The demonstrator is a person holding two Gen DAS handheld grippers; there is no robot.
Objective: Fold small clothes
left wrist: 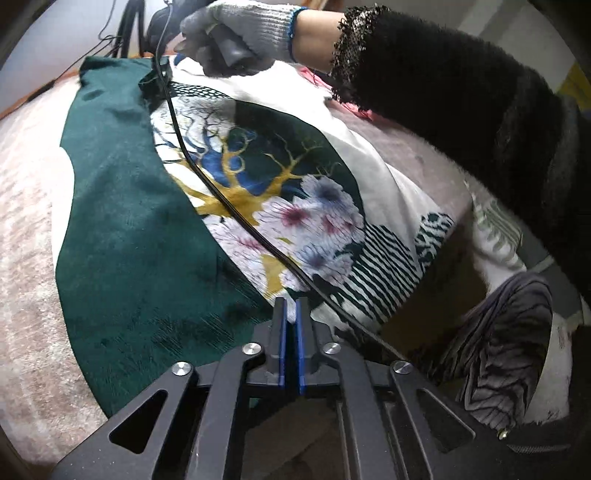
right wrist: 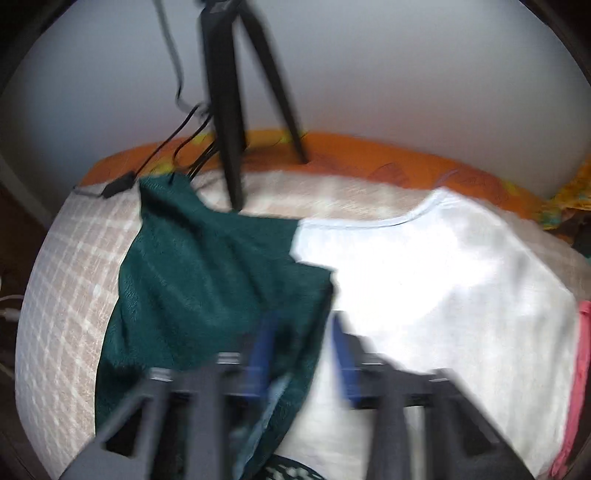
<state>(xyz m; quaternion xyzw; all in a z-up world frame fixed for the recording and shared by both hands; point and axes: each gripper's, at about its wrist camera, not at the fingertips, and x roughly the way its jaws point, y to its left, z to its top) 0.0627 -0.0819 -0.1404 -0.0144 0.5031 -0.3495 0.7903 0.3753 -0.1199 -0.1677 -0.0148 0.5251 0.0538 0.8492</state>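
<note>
A small shirt (left wrist: 155,240), dark green on one side and white with a tree and flower print (left wrist: 295,206), lies spread on the bed. My left gripper (left wrist: 291,301) hovers over its near edge, blue pads a narrow slit apart with nothing in them. A gloved hand (left wrist: 240,29) in a black sleeve holds a grey handle over the shirt's far end. In the blurred right wrist view my right gripper (right wrist: 301,325) stands open. The edge of the shirt's green part (right wrist: 207,277) lies between its fingers, unpressed, with the white part (right wrist: 443,277) to the right.
A black cable (left wrist: 229,206) runs diagonally across the shirt. A beige checked cover (right wrist: 66,277) lies under it. A black tripod (right wrist: 225,110) and cables stand at the far edge on orange cloth (right wrist: 369,155). Grey striped clothing (left wrist: 509,350) and a pink item (right wrist: 581,350) lie to the right.
</note>
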